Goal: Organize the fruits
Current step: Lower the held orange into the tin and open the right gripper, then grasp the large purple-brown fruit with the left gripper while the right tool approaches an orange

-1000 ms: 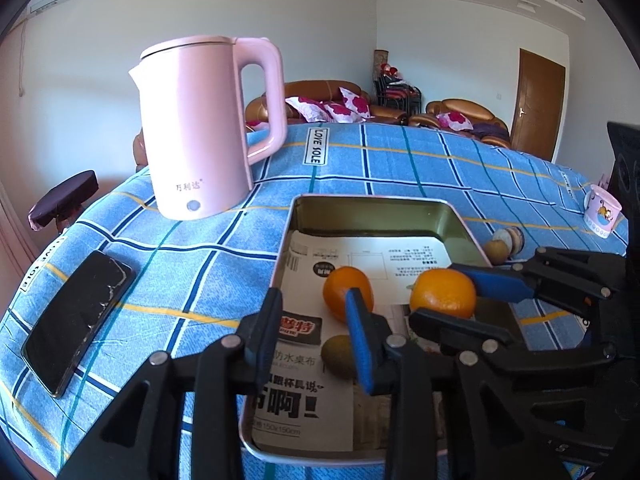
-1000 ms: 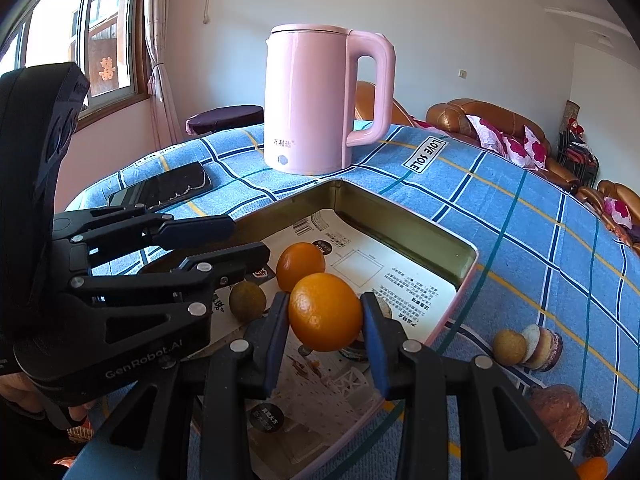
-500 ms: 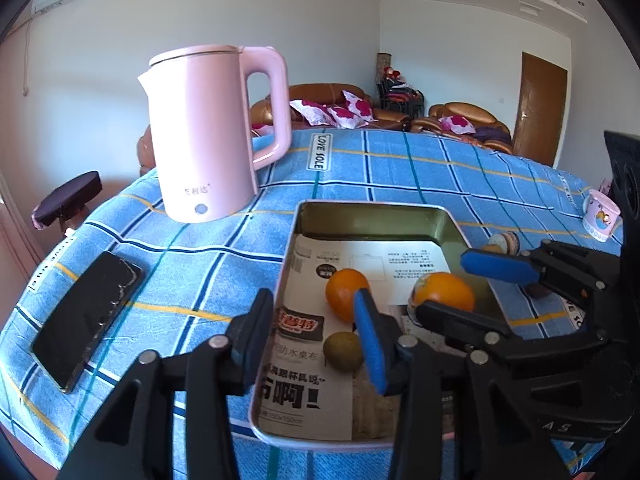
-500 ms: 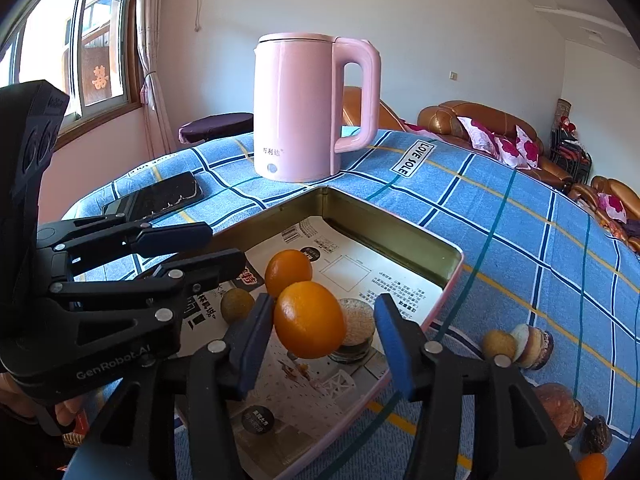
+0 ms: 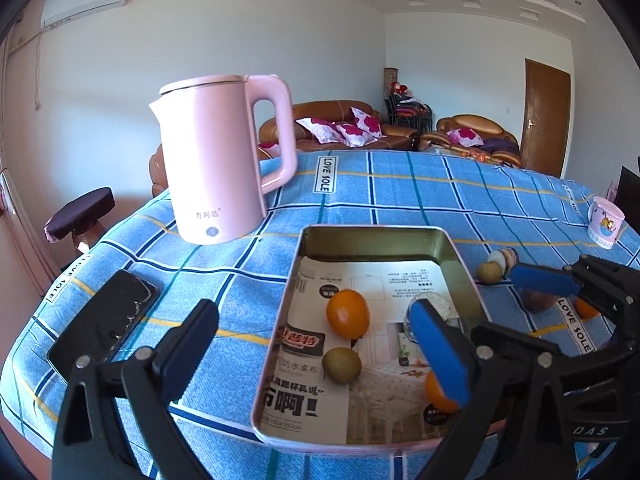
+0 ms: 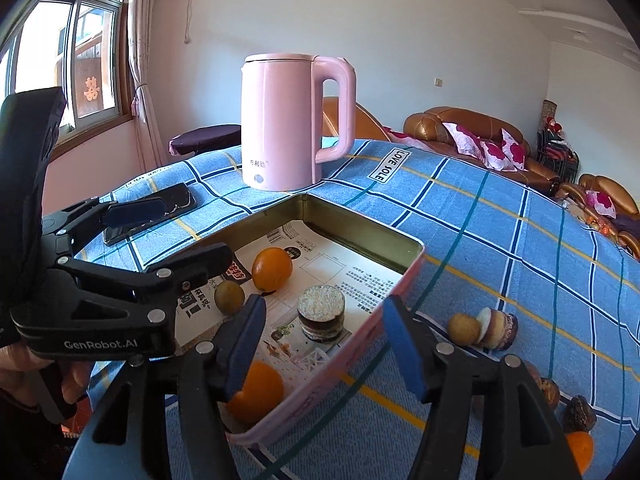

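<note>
A metal tray (image 5: 376, 238) (image 6: 404, 280) lined with printed paper sits on the blue checked table. In it lie an orange (image 5: 347, 313) (image 6: 272, 269), a kiwi (image 5: 341, 365) (image 6: 229, 297), a small round cake (image 6: 321, 314) and a second orange (image 6: 258, 392) (image 5: 438, 394) near the front edge. My right gripper (image 6: 324, 348) is open and empty, above the tray's near corner, just over that second orange. My left gripper (image 5: 320, 352) is open and empty over the tray's left side. More fruit lies right of the tray: a small round fruit (image 6: 463, 329) and an orange (image 6: 580, 450).
A pink kettle (image 5: 224, 164) (image 6: 294, 124) stands behind the tray. A black phone (image 5: 104, 326) (image 6: 150, 216) lies at the left. A small cup (image 5: 605, 222) stands at the far right. Pastries and nuts (image 6: 498, 328) lie right of the tray.
My right gripper opened and let go of the orange, which now lies in the tray's near end. Both grippers pulled back and up; the left gripper opened wider.
</note>
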A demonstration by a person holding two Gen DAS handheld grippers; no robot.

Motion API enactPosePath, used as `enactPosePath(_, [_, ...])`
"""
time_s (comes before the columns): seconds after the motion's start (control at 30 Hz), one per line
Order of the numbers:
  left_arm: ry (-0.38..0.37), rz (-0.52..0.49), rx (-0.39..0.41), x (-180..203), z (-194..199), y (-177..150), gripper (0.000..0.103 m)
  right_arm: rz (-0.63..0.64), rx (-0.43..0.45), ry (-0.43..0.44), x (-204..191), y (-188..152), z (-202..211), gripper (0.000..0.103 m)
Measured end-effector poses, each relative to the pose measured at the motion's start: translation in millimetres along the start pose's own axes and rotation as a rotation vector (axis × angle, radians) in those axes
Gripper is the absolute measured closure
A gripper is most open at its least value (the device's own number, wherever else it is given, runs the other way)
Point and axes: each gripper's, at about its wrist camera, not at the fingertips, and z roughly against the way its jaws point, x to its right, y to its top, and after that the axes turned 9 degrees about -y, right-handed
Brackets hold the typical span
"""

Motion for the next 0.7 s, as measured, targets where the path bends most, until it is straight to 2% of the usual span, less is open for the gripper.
enactPosePath(0.2, [-0.024, -0.041, 0.003, 22, 0, 6, 0.005, -0.034, 0.001, -0.051, 26, -16, 22, 0.038])
enactPosePath(0.33, [-0.053, -0.085, 0.005, 47, 0, 11, 0.005, -0.066, -0.011, -0.129, 54, -32, 38, 0.038])
enactPosePath(0.6, [-0.179, -0.182, -0.02, 115, -14, 20, 0.005, -0.232, -0.068, -0.3, 139, -68, 63, 0.038])
enactPosePath(0.7, [-0.226, -0.189, -0.048, 135, -27, 23, 0.004, -0.297, -0.09, -0.322, 162, -76, 68, 0.038])
